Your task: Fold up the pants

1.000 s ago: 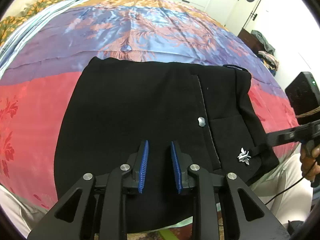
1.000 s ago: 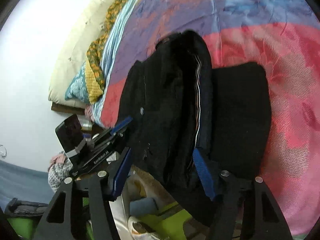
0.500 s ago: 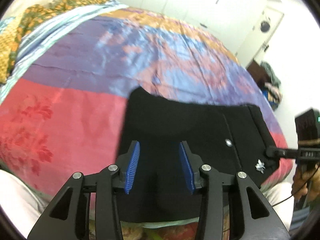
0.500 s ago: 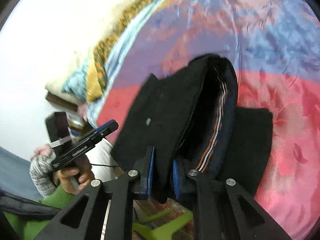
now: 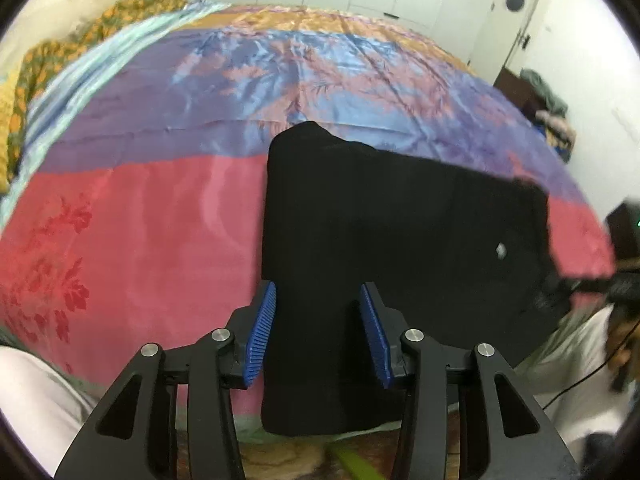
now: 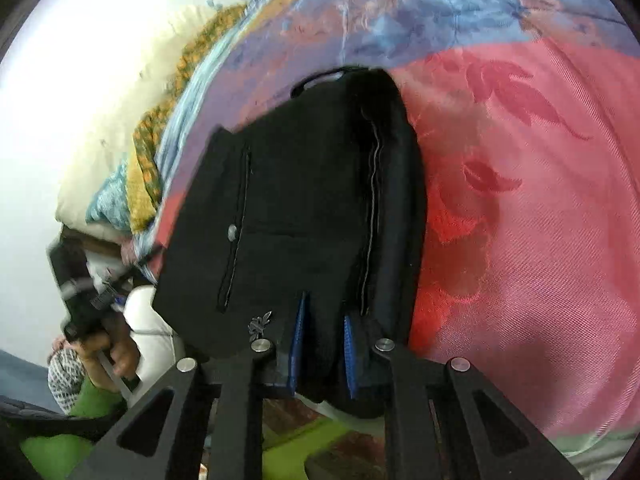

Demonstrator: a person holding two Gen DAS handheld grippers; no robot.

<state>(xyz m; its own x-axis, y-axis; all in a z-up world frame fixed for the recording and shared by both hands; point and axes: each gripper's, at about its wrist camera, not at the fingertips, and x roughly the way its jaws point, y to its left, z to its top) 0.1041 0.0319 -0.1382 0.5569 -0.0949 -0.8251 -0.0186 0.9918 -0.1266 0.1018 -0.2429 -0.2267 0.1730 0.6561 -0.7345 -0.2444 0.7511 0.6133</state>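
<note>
The black pants lie folded on the bed near its front edge, with a silver button toward the right. My left gripper is open, its blue pads straddling the pants' left front part without gripping. In the right wrist view the pants fill the middle, with the button and a small metal emblem showing. My right gripper is shut on the waistband end of the pants, and shows as a blurred dark shape at the right edge of the left wrist view.
The bed has a satin cover in red, purple and blue bands. Folded blankets and a pillow lie at the head end. A door and dark furniture with clothes stand at the far right. The person's legs are below the bed edge.
My left gripper opened wider and shifted left along the pants. My right gripper closed on the waistband end and moved it; the folded layers now lie flatter.
</note>
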